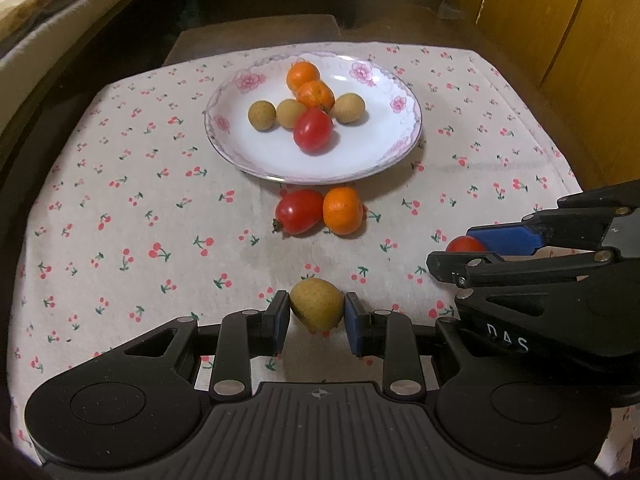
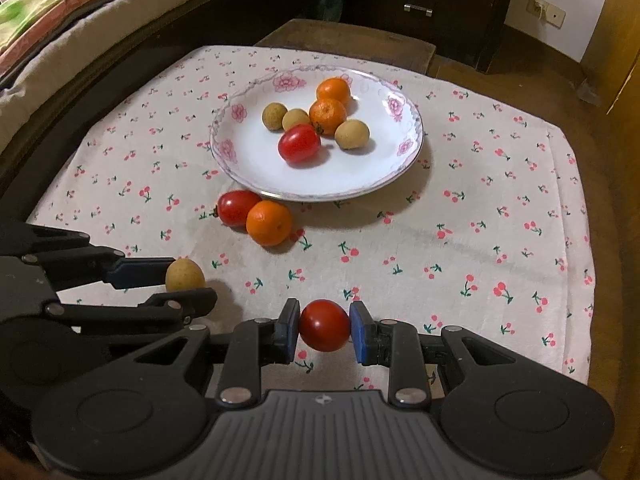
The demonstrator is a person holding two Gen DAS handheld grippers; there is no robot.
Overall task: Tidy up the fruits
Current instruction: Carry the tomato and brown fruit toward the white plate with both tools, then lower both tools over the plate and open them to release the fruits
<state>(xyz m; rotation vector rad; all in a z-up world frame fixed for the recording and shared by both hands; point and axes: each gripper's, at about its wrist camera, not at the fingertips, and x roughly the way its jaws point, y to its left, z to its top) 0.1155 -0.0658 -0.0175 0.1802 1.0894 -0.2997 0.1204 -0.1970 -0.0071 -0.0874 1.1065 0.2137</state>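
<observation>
I'm pinching a longan (image 1: 316, 309) in my left gripper (image 1: 316, 316) and a cherry tomato (image 2: 324, 325) in my right gripper (image 2: 324, 330), the plate (image 1: 256, 156) sitting at 12 o'clock.

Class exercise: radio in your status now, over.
Left gripper shut on longan. Right gripper shut on tomato. Plate ahead, path clear.

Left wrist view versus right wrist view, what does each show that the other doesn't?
Only the left wrist view shows both pads of the left gripper pressing the longan, and yellow wooden panels at far right. Only the right wrist view shows the right gripper clamping the tomato from both sides, and a wall socket. Both show the plate holding six fruits, and a tomato and orange together on the cloth just in front of it.
</observation>
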